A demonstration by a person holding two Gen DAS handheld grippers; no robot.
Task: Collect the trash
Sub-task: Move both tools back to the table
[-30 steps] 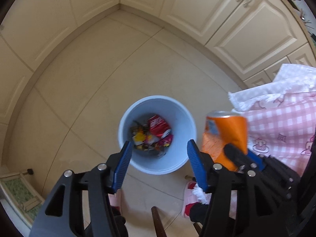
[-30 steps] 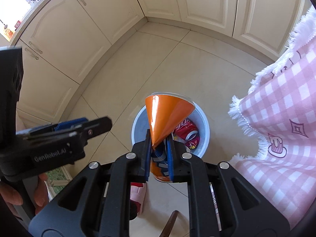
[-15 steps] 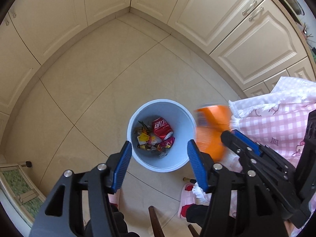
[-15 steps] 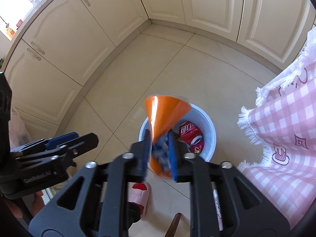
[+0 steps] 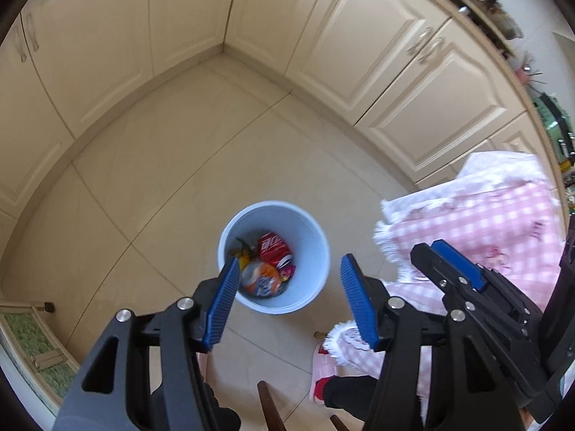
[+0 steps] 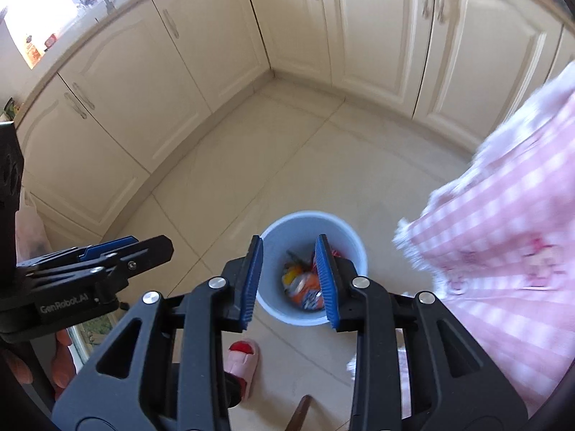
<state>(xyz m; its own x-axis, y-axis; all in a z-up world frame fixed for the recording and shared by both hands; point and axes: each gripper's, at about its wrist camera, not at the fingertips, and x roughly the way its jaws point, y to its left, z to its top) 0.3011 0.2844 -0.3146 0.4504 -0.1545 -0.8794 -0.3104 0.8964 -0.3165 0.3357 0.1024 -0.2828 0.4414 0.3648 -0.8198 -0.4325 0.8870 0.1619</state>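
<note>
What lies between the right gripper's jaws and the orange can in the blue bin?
Nothing: the right gripper hangs open above the orange can, only air between, per the right wrist view.

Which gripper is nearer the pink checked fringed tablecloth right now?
Right. The right gripper, jaws just opened and empty, hangs beside the tablecloth fringe above the light blue round plastic bin; the left gripper is beyond it, farther from the cloth.

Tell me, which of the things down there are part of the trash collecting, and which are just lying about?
Part of the job:
- light blue bin on the floor
- orange can lying in it
- red can and wrappers in it
- right gripper, open and empty above the bin
- left gripper, open, empty

Just there:
- pink checked tablecloth
- cream cabinets
- pink slipper
</note>
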